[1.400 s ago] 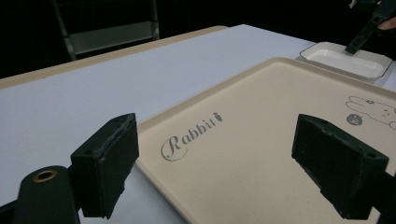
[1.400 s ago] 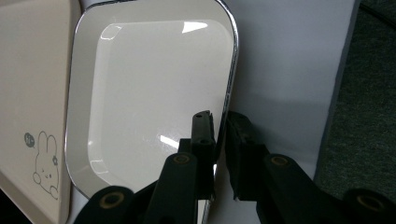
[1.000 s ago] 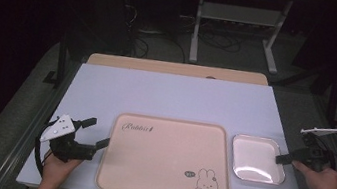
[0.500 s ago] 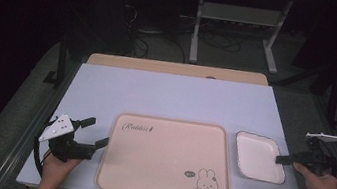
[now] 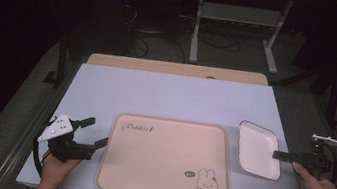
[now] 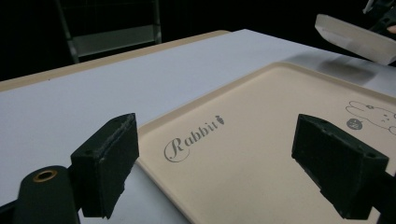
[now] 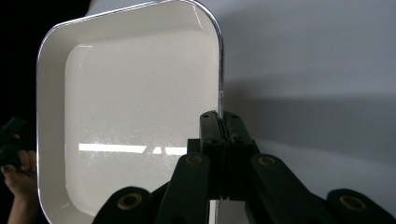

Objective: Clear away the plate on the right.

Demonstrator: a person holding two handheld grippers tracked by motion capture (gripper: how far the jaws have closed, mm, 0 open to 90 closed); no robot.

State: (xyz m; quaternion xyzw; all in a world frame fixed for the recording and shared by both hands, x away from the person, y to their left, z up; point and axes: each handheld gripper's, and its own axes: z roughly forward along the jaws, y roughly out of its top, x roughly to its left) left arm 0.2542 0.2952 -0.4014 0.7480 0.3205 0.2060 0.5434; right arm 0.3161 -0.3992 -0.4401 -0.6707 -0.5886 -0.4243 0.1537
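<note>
The right gripper (image 5: 278,155), at the right edge of the high view, pinches the rim of a white dish (image 5: 255,148), its jaws pressed together on the dish's right side. The dish sits tilted, lifted off the table (image 5: 176,98), just right of the beige tray (image 5: 167,157) in the lower middle. At lower left the left gripper (image 5: 95,133) rests by the tray's left edge, jaws spread wide with nothing between them

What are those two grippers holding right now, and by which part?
The right gripper is shut on the rim of the square white dish, pinching its edge. The left gripper holds nothing; its jaws stand open over the beige rabbit-print tray.
</note>
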